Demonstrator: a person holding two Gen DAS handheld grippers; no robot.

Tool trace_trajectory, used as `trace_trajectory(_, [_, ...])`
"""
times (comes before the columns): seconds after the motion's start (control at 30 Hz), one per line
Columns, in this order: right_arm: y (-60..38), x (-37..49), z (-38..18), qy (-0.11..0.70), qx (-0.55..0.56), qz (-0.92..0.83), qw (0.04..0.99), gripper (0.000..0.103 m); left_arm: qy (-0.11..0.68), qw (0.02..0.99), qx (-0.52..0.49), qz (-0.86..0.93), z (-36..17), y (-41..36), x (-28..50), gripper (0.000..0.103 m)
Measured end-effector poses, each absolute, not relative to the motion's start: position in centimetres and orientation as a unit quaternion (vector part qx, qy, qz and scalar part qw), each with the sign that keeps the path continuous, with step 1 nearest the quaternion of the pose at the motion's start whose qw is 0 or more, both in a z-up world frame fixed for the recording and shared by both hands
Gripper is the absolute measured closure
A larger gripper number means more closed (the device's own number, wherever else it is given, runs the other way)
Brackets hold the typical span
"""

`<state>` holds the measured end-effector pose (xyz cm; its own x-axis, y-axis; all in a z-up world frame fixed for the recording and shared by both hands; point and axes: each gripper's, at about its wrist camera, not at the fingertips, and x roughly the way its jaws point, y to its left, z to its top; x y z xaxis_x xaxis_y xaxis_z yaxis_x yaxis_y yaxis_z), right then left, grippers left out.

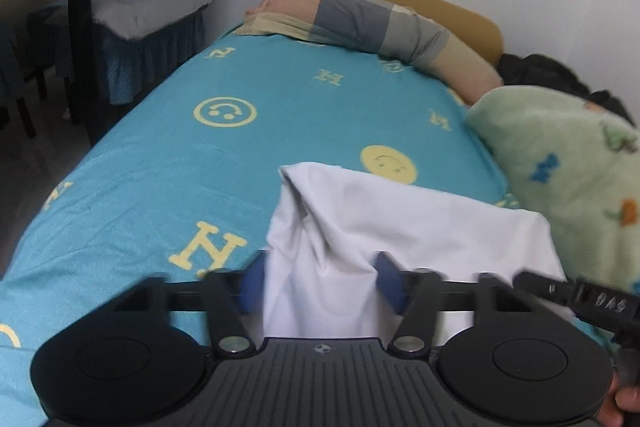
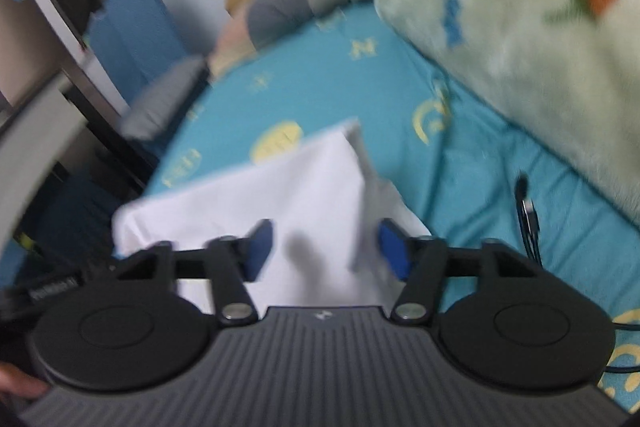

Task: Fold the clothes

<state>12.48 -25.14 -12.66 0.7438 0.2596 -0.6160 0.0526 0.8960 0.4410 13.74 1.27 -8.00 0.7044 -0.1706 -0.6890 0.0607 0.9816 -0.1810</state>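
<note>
White garment [image 1: 400, 227] partly behind tool [image 1: 320, 279]

A: Soft, even room light, no glare; the left wrist view is mostly sharp, with the teal patterned bedsheet [image 1: 160, 155] crisp.

B: The right wrist view is smeared by motion blur. The pale green fleece blanket [image 2: 520, 27] is hazy. Both views bow at the edges, corners dark.
</note>
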Motion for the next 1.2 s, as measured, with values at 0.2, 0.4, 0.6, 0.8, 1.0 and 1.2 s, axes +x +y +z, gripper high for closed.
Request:
trace_trajectory(0.2, [-24.2, 11.3, -11.0, 0.291, 0.177, 0.05, 0.939, 0.094, 0.313, 0.944, -0.081, -0.066, -5.8, 1.8, 12.3, 0.092])
trace_trajectory(0.4, [-23.2, 12.1, -11.1, 0.278, 0.128, 0.035, 0.951, 0.094, 0.349, 0.934, -0.051, -0.052, -7.5, 1.0, 14.4, 0.09])
trace_trajectory(0.6, [-23.7, 12.7, -13.0, 0.338, 0.179, 0.033, 0.924, 0.086, 0.385, 0.919, -0.065, -0.058, -7.9, 1.6, 14.3, 0.053])
trace_trajectory(0.8, [-23.9, 9.6, -9.4, 0.323, 0.241, 0.037, 0.914, 0.017, 0.365, 0.923, -0.084, -0.094, -4.5, 1.4, 9.3, 0.02])
trace_trajectory(1.0, [-24.7, 4.1, -8.5, 0.359, 0.378, 0.058, 0.851, 0.017, 0.411, 0.873, -0.221, -0.14, -3.8, 2.5, 4.8, 0.016])
trace_trajectory(1.2, [-25.2, 1.9, -12.9, 0.411, 0.51, 0.045, 0.754, 0.015, 0.48, 0.794, -0.344, -0.144, -7.6, 3.5, 4.4, 0.016])
